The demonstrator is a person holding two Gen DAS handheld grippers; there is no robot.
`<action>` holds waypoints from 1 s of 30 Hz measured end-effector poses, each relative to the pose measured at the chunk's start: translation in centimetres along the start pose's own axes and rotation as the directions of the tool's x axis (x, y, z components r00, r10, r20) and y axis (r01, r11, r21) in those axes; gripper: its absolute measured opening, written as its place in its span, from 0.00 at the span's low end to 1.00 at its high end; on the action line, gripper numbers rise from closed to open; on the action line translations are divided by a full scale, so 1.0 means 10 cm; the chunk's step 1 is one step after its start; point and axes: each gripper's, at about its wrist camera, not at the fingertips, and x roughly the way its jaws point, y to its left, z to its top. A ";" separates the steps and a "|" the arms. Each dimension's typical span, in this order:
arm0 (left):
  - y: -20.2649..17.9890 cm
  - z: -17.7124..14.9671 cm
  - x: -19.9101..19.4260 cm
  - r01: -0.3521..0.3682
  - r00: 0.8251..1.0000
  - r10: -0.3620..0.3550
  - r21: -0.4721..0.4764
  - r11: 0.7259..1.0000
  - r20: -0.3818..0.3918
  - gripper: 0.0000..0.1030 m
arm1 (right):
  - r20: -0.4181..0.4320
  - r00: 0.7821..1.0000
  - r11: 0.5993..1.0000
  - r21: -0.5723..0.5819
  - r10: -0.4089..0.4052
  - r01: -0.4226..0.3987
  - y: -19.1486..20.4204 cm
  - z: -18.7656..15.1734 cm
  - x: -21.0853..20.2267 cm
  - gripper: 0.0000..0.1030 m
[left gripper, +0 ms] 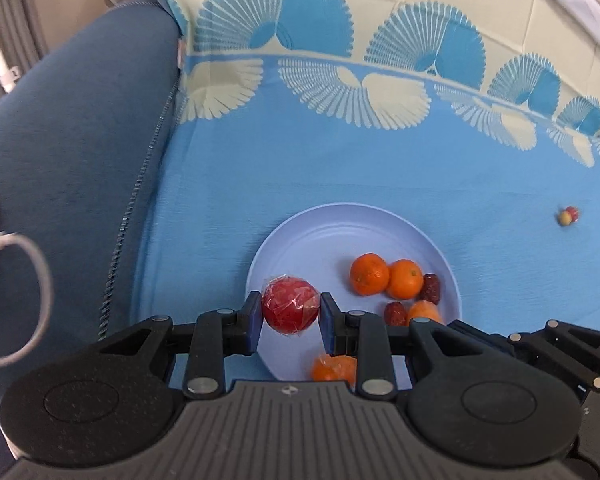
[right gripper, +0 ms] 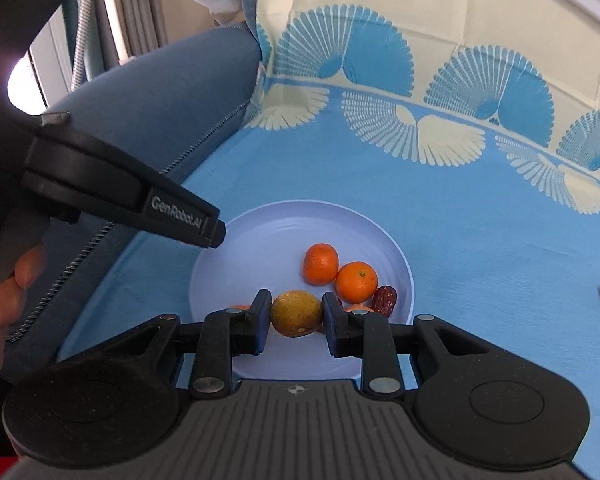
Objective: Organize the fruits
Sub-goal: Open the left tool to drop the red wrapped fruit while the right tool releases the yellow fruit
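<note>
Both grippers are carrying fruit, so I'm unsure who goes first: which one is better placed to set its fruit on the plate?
Probably the right. The right gripper holds its yellow-brown fruit over bare plate. The left gripper holds the wrapped red fruit at the plate's edge.

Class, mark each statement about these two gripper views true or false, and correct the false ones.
1. The left gripper holds a red wrapped fruit. True.
2. The right gripper is empty. False: it grips a yellowish-brown fruit.
3. The plate is empty. False: two oranges and reddish-brown dates lie in it.
4. A small fruit lies on the blue cloth away from the plate. True.
</note>
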 end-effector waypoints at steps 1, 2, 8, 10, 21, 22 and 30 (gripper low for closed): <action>0.00 0.01 0.07 0.003 1.000 -0.003 0.002 1.000 -0.008 0.32 | -0.007 1.000 1.000 0.003 -0.001 0.001 -0.01 0.00 0.06 0.28; 0.00 0.02 0.14 0.004 1.000 -0.004 0.004 1.000 -0.015 0.32 | -0.015 1.000 1.000 0.003 0.001 -0.001 -0.02 0.00 0.12 0.28; 0.02 0.06 0.44 -0.008 0.999 0.008 0.016 1.000 -0.039 0.32 | -0.047 0.999 1.000 -0.017 0.007 -0.007 -0.06 -0.02 0.43 0.28; 0.01 0.08 0.51 -0.011 0.999 0.012 0.023 1.000 -0.042 0.32 | -0.052 0.999 1.000 -0.020 0.010 -0.011 -0.06 -0.02 0.49 0.28; 0.00 0.13 0.70 0.005 0.999 -0.003 0.051 0.999 -0.040 0.55 | -0.070 0.997 0.998 -0.048 0.038 -0.041 -0.08 0.02 0.73 0.41; -0.01 0.13 0.68 0.035 0.999 -0.033 0.051 0.998 -0.034 0.64 | -0.071 0.997 0.998 -0.052 0.033 -0.037 -0.08 0.03 0.73 0.53; -0.15 -0.04 0.22 0.013 0.998 -0.020 0.114 0.993 0.055 1.00 | -0.078 0.997 0.999 -0.048 0.009 -0.013 -0.09 -0.02 0.33 0.88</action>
